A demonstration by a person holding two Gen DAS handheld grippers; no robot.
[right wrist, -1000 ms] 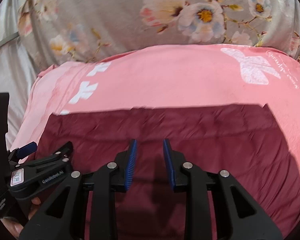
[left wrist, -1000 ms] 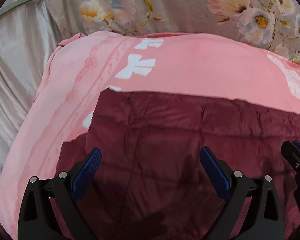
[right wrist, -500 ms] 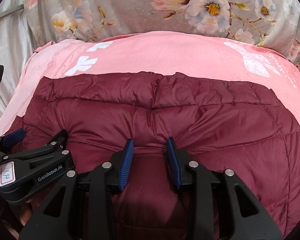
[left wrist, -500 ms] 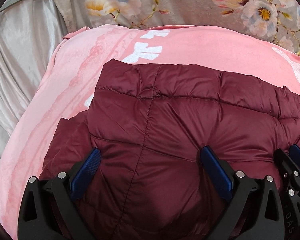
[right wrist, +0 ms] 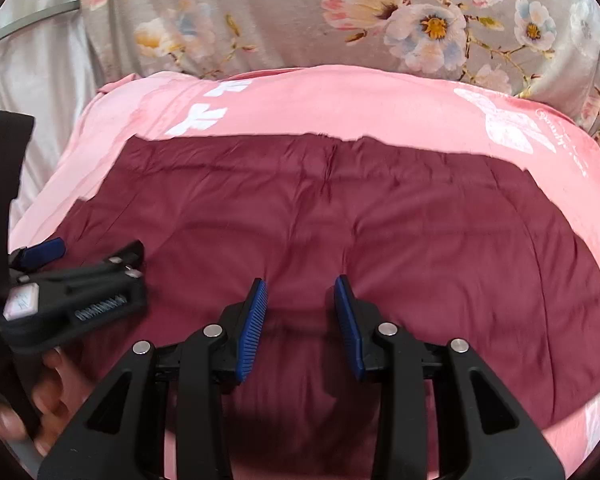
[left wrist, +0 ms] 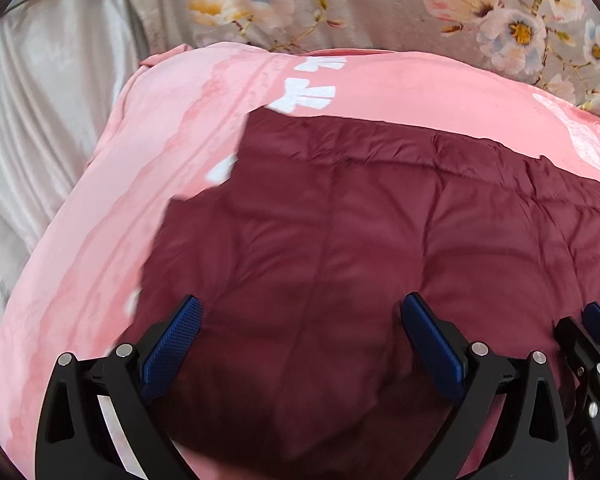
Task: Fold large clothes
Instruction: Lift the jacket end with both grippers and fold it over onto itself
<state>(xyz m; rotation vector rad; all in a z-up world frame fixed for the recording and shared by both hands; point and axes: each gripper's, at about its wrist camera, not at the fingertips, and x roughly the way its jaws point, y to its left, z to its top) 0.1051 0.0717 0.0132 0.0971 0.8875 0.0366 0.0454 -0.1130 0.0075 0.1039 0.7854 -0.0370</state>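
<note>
A maroon quilted puffer garment (left wrist: 360,248) lies spread on a pink blanket (left wrist: 112,200); it also fills the right wrist view (right wrist: 380,216). My left gripper (left wrist: 300,340) is wide open over the garment's near left part, with nothing between its blue pads. My right gripper (right wrist: 300,320) has its pads a hand's width apart over the garment's near edge; the fabric bunches toward them, but no fold shows between the pads. The left gripper (right wrist: 72,280) shows at the left of the right wrist view, held in a hand.
The pink blanket (right wrist: 340,104) with white bow prints covers the bed. A grey floral cover (right wrist: 284,16) lies behind it. Pale satin cloth (left wrist: 40,128) hangs at the left. The right gripper's tip (left wrist: 596,344) shows at the right edge of the left wrist view.
The garment rose puffed up towards the cameras half a second ago and now lies flatter and lower again. Both grippers stay over its near edge, the left wide open.
</note>
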